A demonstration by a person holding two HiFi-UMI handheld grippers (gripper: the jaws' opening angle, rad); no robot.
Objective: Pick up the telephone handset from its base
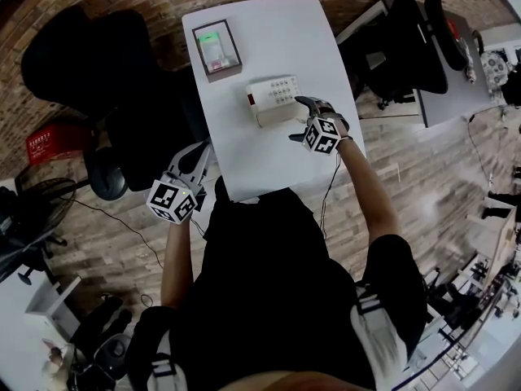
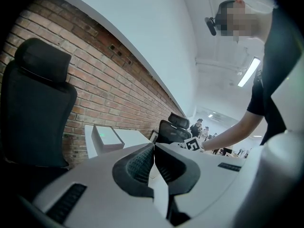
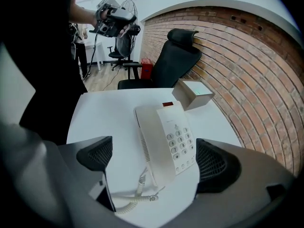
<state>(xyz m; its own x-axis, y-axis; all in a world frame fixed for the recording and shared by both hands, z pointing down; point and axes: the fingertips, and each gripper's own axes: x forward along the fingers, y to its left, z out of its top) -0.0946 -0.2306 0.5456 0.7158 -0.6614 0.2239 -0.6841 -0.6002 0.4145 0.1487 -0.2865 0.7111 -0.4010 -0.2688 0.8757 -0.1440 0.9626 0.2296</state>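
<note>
A white telephone (image 1: pixel 273 100) sits mid-table, its keypad (image 3: pixel 180 141) facing up. The handset (image 3: pixel 149 141) rests in its base along the phone's left side in the right gripper view, and its coiled cord (image 3: pixel 135 198) trails toward me. My right gripper (image 3: pixel 154 160) is open just short of the phone's near end, one pad on each side and neither touching it. In the head view that right gripper (image 1: pixel 303 120) hovers at the phone's right end. My left gripper (image 1: pixel 195 155) hangs off the table's left edge with its jaws shut on nothing (image 2: pixel 154 158).
A small box with a green-lit top (image 1: pixel 217 49) stands behind the phone on the white table (image 1: pixel 277 31). A black office chair (image 1: pixel 106 63) is left of the table against the brick wall. A red crate (image 1: pixel 49 142) and a fan (image 1: pixel 32 210) stand on the floor.
</note>
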